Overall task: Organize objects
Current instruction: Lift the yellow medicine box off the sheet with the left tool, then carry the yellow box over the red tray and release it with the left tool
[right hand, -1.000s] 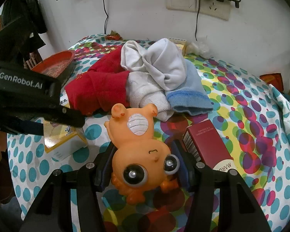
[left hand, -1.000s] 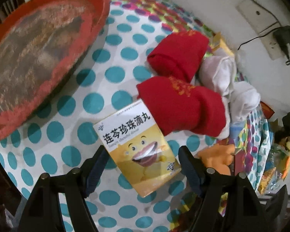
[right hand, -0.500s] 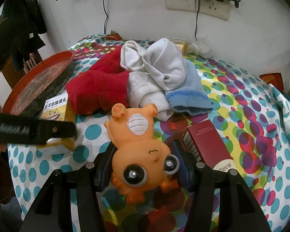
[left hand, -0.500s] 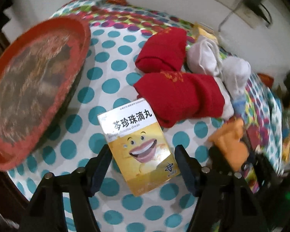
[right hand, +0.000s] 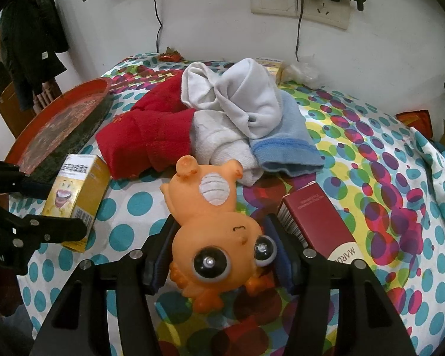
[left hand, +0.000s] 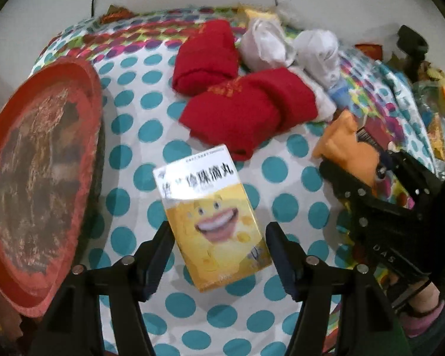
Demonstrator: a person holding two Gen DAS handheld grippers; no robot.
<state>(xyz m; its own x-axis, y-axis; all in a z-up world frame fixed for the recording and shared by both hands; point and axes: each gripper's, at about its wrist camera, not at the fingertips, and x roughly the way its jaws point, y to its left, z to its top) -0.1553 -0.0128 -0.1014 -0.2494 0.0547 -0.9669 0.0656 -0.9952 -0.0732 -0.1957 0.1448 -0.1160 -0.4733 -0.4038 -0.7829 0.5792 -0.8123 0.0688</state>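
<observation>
A yellow medicine box (left hand: 213, 219) with a smiling face lies flat on the dotted tablecloth; it also shows in the right wrist view (right hand: 77, 190). My left gripper (left hand: 218, 237) is open, its fingers on either side of the box's near end, a small gap on each side. My right gripper (right hand: 222, 243) is shut on an orange rubber toy animal (right hand: 219, 237) lying on its back on the cloth; the toy also shows in the left wrist view (left hand: 350, 151).
A red round tray (left hand: 38, 178) sits at the left edge. Red socks (left hand: 246, 112), white socks (right hand: 237, 112) and a blue sock (right hand: 284, 142) are piled mid-table. A dark red box (right hand: 317, 225) lies right of the toy. The wall with sockets is behind.
My left gripper has pulled back and swung its view right, with the yellow box still lying between its fingers. My right gripper and the toy have not moved.
</observation>
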